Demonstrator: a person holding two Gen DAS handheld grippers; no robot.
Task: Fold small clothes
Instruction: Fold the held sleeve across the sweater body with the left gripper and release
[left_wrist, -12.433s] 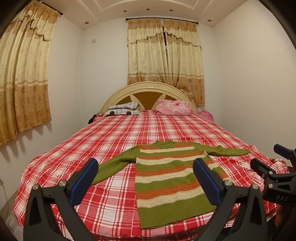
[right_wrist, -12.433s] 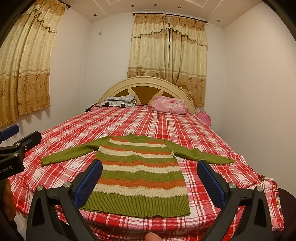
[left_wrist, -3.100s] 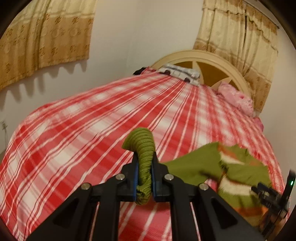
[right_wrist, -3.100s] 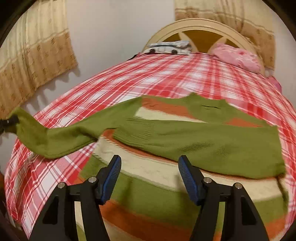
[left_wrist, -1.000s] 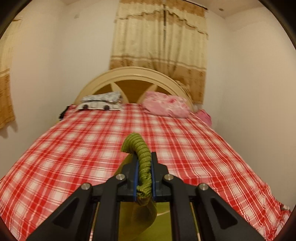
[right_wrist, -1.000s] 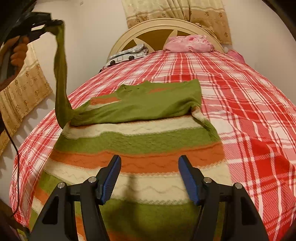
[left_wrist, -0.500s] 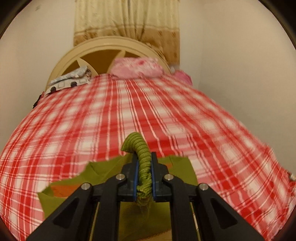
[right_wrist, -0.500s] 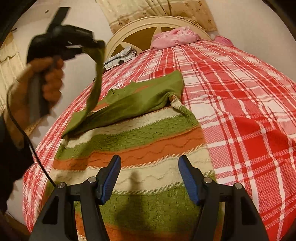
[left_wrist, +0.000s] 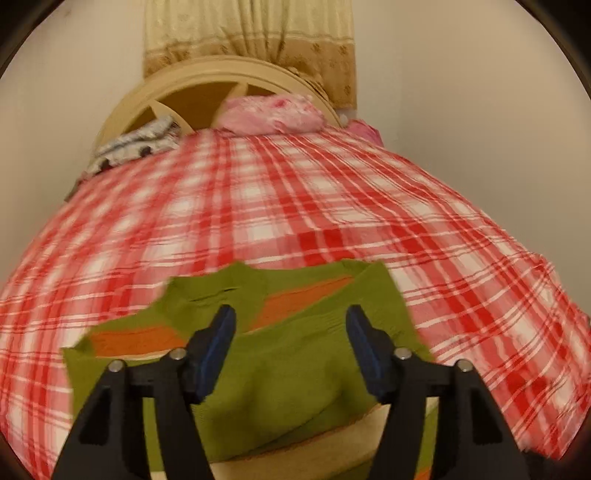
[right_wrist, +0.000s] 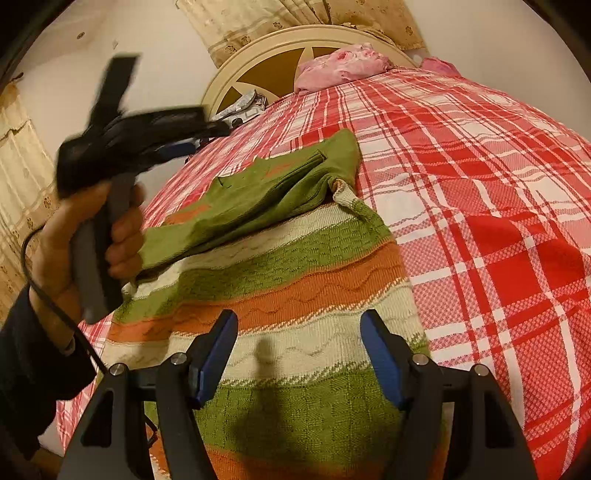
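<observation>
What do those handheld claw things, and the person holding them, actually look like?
Each claw has a black angular frame with silver screws and two fingers faced with blue pads. The left claw matches it and has a grey pistol-style handle with a black cable trailing from it. The bare left hand emerges from a dark sleeve.

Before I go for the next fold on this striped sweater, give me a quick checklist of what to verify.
1. Left gripper open, holding nothing: ok.
2. Right gripper open, holding nothing: ok.
3. Both sleeves folded across the sweater chest: ok.
4. Sleeves lying flat: not ok, slightly bunched.
5. Hem end visible for grasping: cannot tell, hidden behind right gripper.
6. Bedspread beside sweater free of objects: ok.
</observation>
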